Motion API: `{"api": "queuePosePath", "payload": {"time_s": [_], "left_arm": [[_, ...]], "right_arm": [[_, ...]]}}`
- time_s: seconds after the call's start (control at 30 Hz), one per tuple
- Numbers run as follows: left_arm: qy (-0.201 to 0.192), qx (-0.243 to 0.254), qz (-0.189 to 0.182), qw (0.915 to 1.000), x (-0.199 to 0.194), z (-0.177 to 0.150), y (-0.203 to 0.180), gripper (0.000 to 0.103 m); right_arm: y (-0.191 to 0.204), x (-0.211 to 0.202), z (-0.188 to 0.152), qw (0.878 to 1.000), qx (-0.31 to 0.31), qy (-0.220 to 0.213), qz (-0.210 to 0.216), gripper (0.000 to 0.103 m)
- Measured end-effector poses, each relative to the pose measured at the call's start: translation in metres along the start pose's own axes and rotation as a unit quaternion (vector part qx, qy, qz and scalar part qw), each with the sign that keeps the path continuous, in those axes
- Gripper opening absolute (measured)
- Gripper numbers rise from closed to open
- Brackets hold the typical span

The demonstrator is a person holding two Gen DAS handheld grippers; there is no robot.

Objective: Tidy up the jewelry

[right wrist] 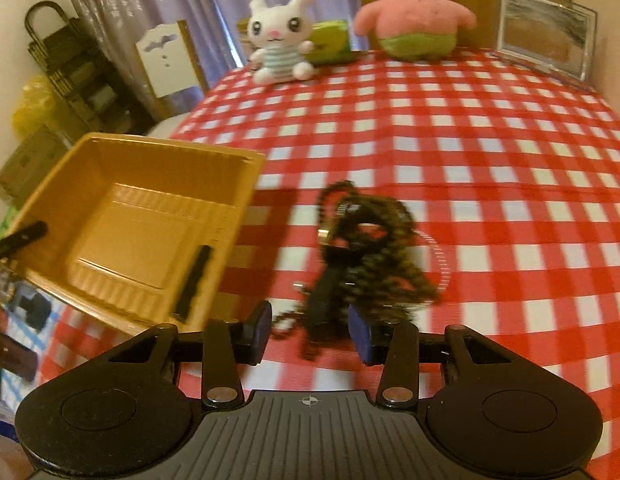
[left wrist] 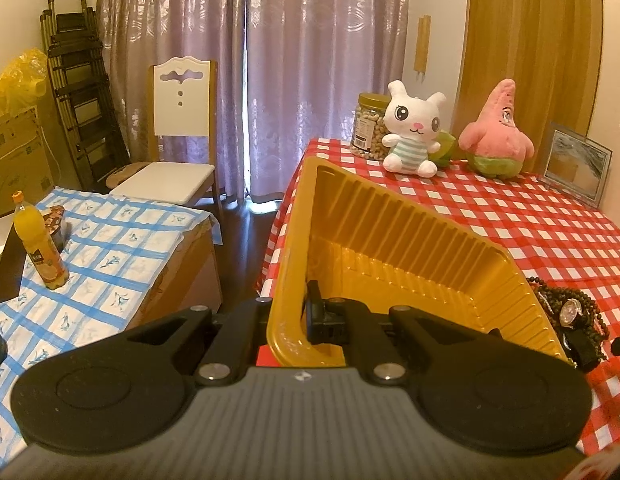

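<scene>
Golden plastic tray [left wrist: 410, 240], pinched at its rim by the left claw [left wrist: 288, 320], was tilted toward the jewelry [right wrist: 366, 248]; the right claw [right wrist: 310, 332] gaped, ready to grab.

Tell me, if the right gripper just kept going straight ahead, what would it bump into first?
Most likely the tangled jewelry pile, dark beads and a watch, lying on the checkered tablecloth just ahead of the right gripper. Its jaws stand open. The picture is blurred, so depth is uncertain.

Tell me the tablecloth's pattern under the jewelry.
Red-and-white checks on the tablecloth, clearest in the right wrist view.
</scene>
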State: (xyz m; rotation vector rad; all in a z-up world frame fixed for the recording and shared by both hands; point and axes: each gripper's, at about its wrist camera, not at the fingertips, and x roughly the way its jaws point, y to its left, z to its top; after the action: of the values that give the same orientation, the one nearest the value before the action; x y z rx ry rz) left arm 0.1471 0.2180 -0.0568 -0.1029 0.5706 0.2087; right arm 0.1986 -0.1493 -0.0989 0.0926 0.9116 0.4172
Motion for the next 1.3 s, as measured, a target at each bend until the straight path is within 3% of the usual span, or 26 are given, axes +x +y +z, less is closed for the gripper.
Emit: {"api": "queuePosePath", "payload": {"time_s": [0.83, 0.97, 1.03, 1.07, 1.3], "left_arm": [[-0.004, -0.023, 0.043, 0.9988, -0.007, -0.010, -0.009, 0.005], [-0.004, -0.026, 0.045, 0.9987, -0.008, -0.010, -0.009, 0.005], [-0.004, -0.026, 0.045, 0.9986, -0.008, -0.010, -0.009, 0.005], [-0.004, -0.026, 0.045, 0.9986, -0.008, -0.010, -0.008, 0.005], [-0.004, -0.024, 0.042, 0.9988, -0.008, -0.010, -0.009, 0.005]], "right_arm": [[0.000, 0.073, 0.042, 0.993, -0.115, 0.006, 0.019, 0.042], [0.001, 0.080, 0.040, 0.990, -0.139, 0.005, 0.008, 0.025], [-0.001, 0.080, 0.038, 0.989, -0.147, 0.001, 0.012, 0.023], [-0.001, 0.079, 0.037, 0.988, -0.150, 0.000, 0.016, 0.017], [-0.003, 0.058, 0.027, 0.990, -0.138, -0.015, 0.032, 0.013]]}}
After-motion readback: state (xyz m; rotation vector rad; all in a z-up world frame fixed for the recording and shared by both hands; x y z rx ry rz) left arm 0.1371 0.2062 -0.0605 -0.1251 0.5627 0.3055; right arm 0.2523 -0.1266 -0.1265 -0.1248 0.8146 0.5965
